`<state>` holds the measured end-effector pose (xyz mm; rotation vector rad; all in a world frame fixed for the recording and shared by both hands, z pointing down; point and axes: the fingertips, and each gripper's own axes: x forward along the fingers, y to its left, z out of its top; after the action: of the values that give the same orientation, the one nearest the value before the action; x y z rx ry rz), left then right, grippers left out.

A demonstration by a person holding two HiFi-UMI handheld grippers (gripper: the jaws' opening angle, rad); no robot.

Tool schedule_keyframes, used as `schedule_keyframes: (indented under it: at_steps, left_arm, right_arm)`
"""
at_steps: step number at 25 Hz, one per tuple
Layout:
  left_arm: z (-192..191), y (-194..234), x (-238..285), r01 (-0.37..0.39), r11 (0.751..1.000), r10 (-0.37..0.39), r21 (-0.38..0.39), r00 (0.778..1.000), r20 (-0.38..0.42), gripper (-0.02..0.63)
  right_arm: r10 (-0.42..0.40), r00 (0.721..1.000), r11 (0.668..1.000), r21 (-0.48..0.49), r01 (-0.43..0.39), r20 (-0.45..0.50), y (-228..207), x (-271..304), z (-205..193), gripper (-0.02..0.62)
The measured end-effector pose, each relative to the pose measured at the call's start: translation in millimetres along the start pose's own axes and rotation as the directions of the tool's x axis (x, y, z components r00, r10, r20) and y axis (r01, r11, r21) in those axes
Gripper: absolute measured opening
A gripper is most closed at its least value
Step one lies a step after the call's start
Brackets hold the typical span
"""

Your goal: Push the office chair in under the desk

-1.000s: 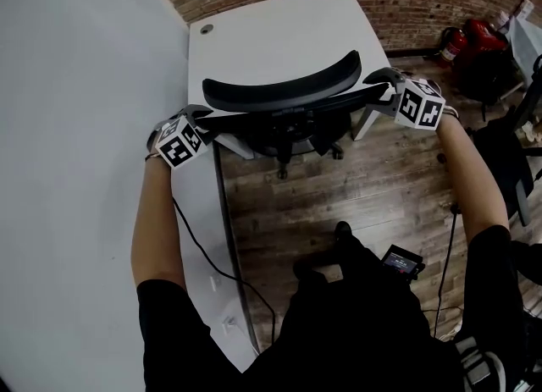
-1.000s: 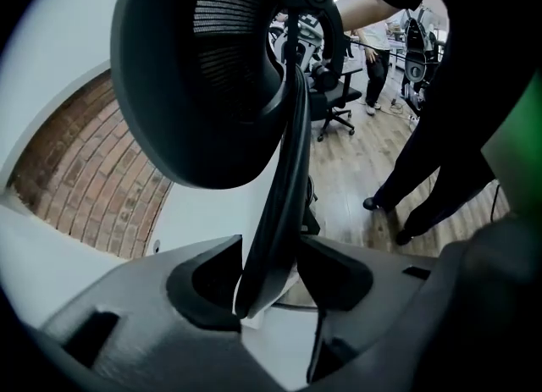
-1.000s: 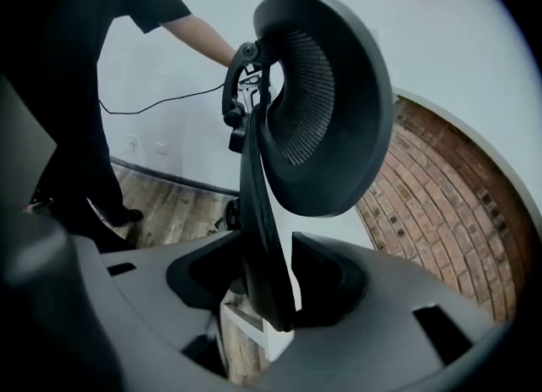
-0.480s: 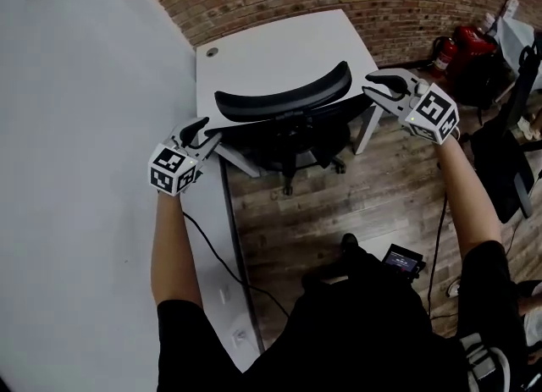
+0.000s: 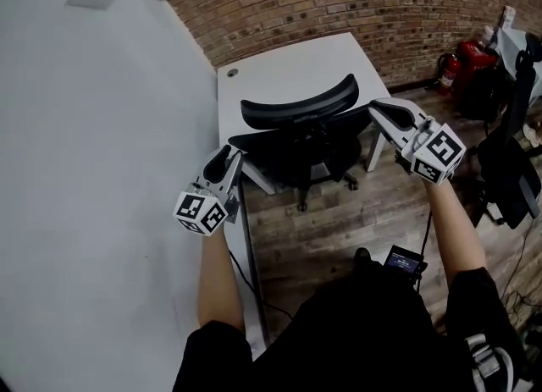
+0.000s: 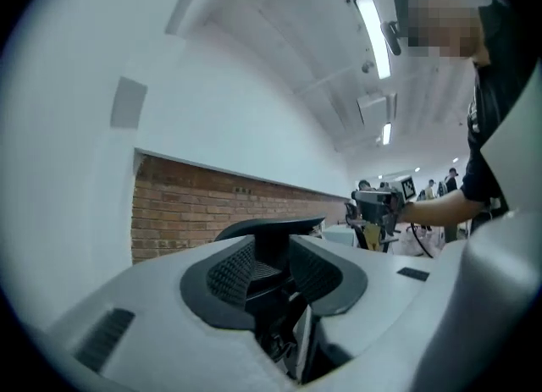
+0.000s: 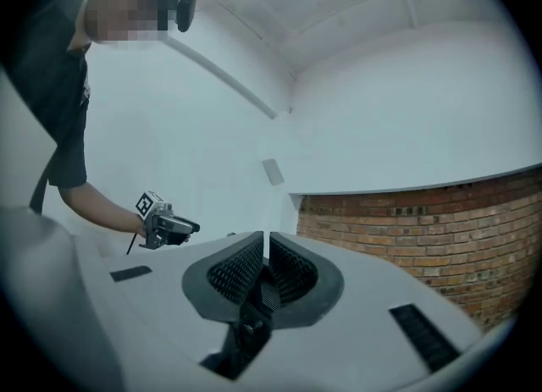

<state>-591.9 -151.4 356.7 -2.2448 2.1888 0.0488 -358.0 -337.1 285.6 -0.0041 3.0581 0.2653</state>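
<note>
The black office chair (image 5: 298,104) stands with its seat under the white desk (image 5: 288,60), its curved backrest at the desk's near edge. My left gripper (image 5: 230,158) hovers left of the chair, clear of it. In the left gripper view its jaws (image 6: 273,251) have just been closing, keep a gap, and hold nothing; the backrest (image 6: 269,228) shows beyond them. My right gripper (image 5: 378,110) hangs right of the backrest, not touching it. Its jaws (image 7: 266,251) have also just been closing and stand almost together, empty.
A brick wall (image 5: 356,1) runs behind the desk and a white wall (image 5: 102,128) fills the left. Red gear (image 5: 474,47) and a dark chair (image 5: 508,170) stand at the right on the wooden floor (image 5: 339,221). A cable hangs below my left arm.
Both grippers have left the ends of the chair's backrest, risen and drawn back toward me. Their jaws have narrowed, the right more than the left. The chair stays under the desk.
</note>
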Motion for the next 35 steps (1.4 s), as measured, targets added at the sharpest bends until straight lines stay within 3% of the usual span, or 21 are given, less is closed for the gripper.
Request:
schedule_keyframes:
  at_steps: [6, 12, 20, 27, 35]
  left_arm:
    - [14, -48, -42, 0.014, 0.999, -0.011, -0.032, 0.995, 0.098, 0.081]
    - [23, -83, -88, -0.019, 0.998, 0.027, -0.055, 0.988, 0.151, 0.027]
    - [4, -136, -138, -0.019, 0.995, 0.031, -0.094, 0.991, 0.128, 0.015]
    - [-32, -186, -164, -0.013, 0.993, 0.021, -0.114, 0.997, 0.071, 0.015]
    - [-48, -244, -185, -0.029, 0.989, 0.034, -0.145, 0.999, 0.031, 0.015]
  right_arm:
    - [-0.011, 0.997, 0.999, 0.031, 0.009, 0.071, 61, -26, 32, 0.014]
    - [0.007, 0.998, 0.998, 0.068, -0.011, 0.063, 132, -58, 30, 0.007]
    - [-0.019, 0.999, 0.989, 0.15, 0.013, 0.035, 195, -114, 9, 0.006]
    - [0.061, 0.997, 0.974, 0.219, -0.048, -0.053, 250, -140, -28, 0.006]
    - [0.106, 0.993, 0.964, 0.251, -0.09, -0.048, 262, -167, -42, 0.006]
